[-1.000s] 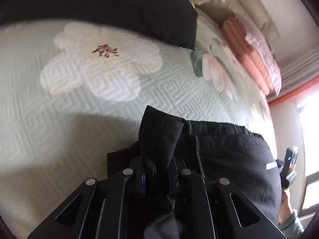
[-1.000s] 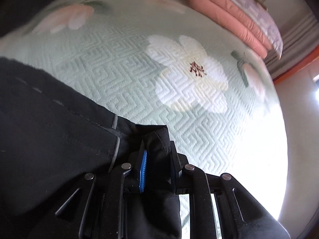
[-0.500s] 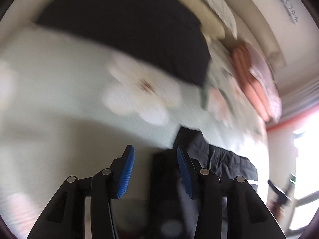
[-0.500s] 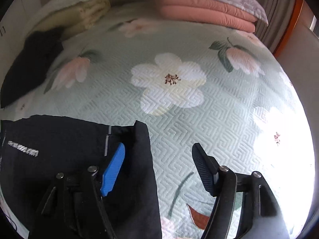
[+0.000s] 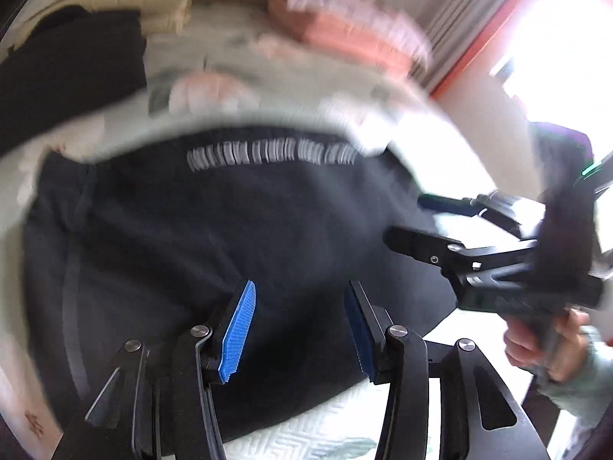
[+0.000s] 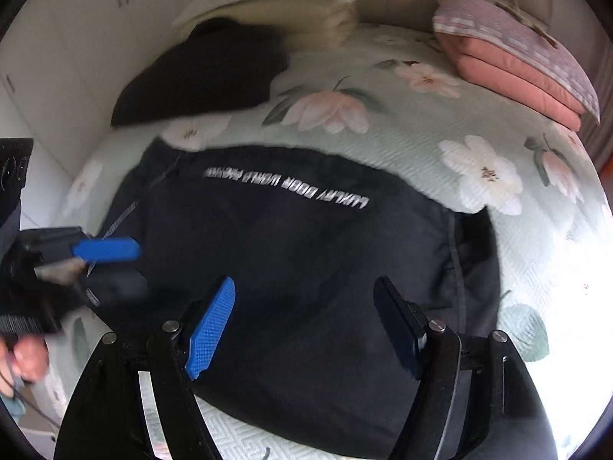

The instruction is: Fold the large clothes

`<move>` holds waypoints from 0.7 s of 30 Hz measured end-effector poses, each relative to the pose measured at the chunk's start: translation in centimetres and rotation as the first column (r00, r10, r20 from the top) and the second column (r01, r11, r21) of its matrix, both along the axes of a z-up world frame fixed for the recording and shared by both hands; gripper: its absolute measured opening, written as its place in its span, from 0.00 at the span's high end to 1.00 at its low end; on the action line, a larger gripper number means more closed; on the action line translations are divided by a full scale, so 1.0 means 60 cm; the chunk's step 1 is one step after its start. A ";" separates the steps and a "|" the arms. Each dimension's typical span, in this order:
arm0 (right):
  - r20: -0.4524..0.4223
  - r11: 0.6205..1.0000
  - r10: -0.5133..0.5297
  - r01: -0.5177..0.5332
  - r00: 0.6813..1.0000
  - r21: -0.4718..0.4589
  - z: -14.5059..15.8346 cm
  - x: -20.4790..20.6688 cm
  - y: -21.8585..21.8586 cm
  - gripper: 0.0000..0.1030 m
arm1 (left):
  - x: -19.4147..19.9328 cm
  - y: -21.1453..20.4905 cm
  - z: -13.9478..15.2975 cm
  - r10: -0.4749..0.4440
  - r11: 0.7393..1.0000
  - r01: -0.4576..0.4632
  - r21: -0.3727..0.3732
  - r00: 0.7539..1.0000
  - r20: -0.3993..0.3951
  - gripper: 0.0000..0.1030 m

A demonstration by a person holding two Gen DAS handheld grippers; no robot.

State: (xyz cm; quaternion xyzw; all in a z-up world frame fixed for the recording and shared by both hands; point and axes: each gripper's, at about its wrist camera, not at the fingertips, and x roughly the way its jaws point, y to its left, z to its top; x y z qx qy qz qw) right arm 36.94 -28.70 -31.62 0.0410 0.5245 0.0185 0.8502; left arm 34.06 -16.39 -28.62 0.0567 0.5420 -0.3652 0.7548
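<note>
A black garment lies folded flat on the flowered bedspread, white lettering along its far edge. My right gripper hovers above its near half, open with nothing between the blue pads. My left gripper also hangs over the garment; its jaws are opening and hold nothing. The left wrist view is blurred by motion. Each gripper shows in the other's view: the right one at the garment's right edge, the left one at its left edge, each held by a hand.
Another black garment lies at the bed's far left, in front of cream bedding. A folded pink quilt sits at the far right. A white wall runs along the left; a bright window glares on the right.
Both grippers have let go of the black garment's corners, opened, and lifted back from the bed. The garment now lies flat below them.
</note>
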 end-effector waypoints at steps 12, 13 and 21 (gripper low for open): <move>-0.092 0.999 -0.028 0.031 0.995 0.028 -0.136 0.066 -0.004 0.11 | 0.063 -0.016 -0.102 0.122 0.992 -0.122 0.009 0.993 -0.003 0.62; -0.084 0.998 -0.026 0.030 0.996 0.047 -0.122 0.065 -0.010 0.13 | 0.061 -0.012 -0.087 0.120 0.993 -0.120 -0.008 0.993 0.005 0.62; 0.078 0.995 -0.096 0.095 0.992 0.013 -0.009 0.118 -0.033 0.25 | 0.103 -0.028 0.036 0.112 0.994 -0.112 -0.011 0.982 0.153 0.40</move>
